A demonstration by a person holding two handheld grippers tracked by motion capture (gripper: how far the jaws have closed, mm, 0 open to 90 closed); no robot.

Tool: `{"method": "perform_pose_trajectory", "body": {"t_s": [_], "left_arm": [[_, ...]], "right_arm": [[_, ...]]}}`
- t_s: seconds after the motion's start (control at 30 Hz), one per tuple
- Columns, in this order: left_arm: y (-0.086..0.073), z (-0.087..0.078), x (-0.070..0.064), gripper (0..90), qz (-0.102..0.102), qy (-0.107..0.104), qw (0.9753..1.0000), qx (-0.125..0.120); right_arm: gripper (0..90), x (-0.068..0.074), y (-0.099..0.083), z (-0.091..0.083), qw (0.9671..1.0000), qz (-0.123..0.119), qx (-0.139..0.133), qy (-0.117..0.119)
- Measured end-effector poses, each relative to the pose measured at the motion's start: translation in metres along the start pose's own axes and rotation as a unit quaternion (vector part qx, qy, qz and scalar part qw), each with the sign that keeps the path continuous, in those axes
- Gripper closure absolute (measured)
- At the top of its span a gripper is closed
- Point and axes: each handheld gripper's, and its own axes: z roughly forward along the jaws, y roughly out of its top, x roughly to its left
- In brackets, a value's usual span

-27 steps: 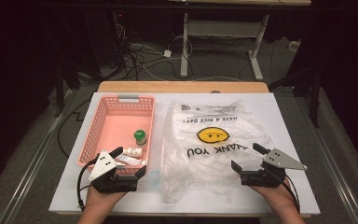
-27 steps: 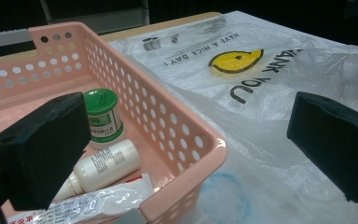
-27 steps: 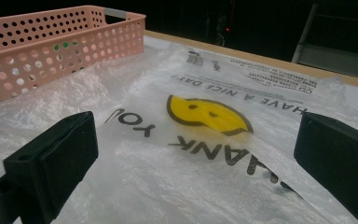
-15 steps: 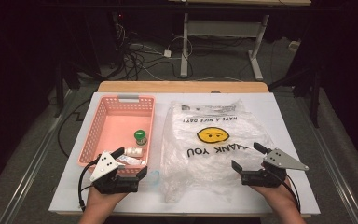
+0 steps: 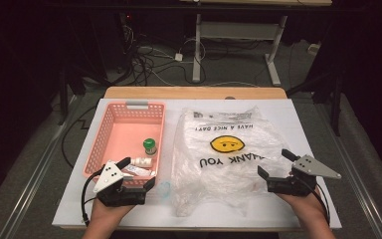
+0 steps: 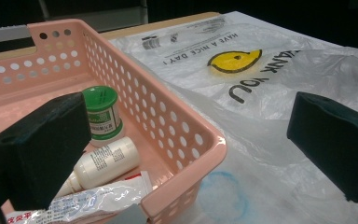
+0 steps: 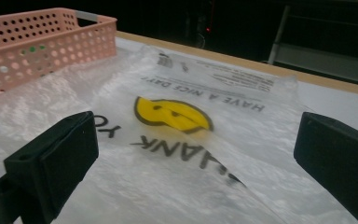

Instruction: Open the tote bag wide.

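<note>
A clear plastic bag [image 5: 224, 154] with a yellow smiley face [image 7: 175, 114] and "THANK YOU" print lies flat on the white table. To its left stands a pink perforated basket [image 5: 110, 130] holding a green-capped jar [image 5: 149, 146], a small white bottle [image 6: 103, 162] and a flat sachet [image 6: 81, 201]. My left gripper [image 5: 137, 173] is open at the basket's near right corner [image 6: 209, 144], jaws straddling it. My right gripper [image 5: 274, 163] is open at the bag's near right edge, nothing between its jaws.
The white table top [image 5: 308, 119] sits on a wooden board [image 5: 194, 92]. Beyond it are a dark floor with cables [image 5: 154, 55] and a grey desk frame [image 5: 238, 35]. A faint blue ring [image 6: 223, 196] shows through the bag beside the basket.
Both grippers have stayed almost where they were; the left one has edged slightly right along the basket's near end.
</note>
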Motion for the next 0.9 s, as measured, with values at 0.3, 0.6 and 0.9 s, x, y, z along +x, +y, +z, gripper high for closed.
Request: {"method": "perform_pose_trajectory", "body": {"t_s": [0.3, 0.6, 0.9], "left_arm": [[0.000, 0.002, -0.001, 0.0, 0.002, -0.001, 1.0000, 0.003], [0.000, 0.003, -0.002, 0.0, 0.002, -0.003, 1.0000, 0.003], [-0.001, 0.003, -0.002, 0.0, 0.003, -0.005, 1.0000, 0.003]], "right_arm": [[2.8, -0.025, -0.006, -0.006, 0.9992, 0.014, 0.020, -0.032], [10.0, -0.056, -0.017, -0.015, 0.9954, 0.045, 0.045, -0.071], [22.9, -0.078, -0.030, -0.012, 0.9893, 0.078, 0.095, -0.079]]}}
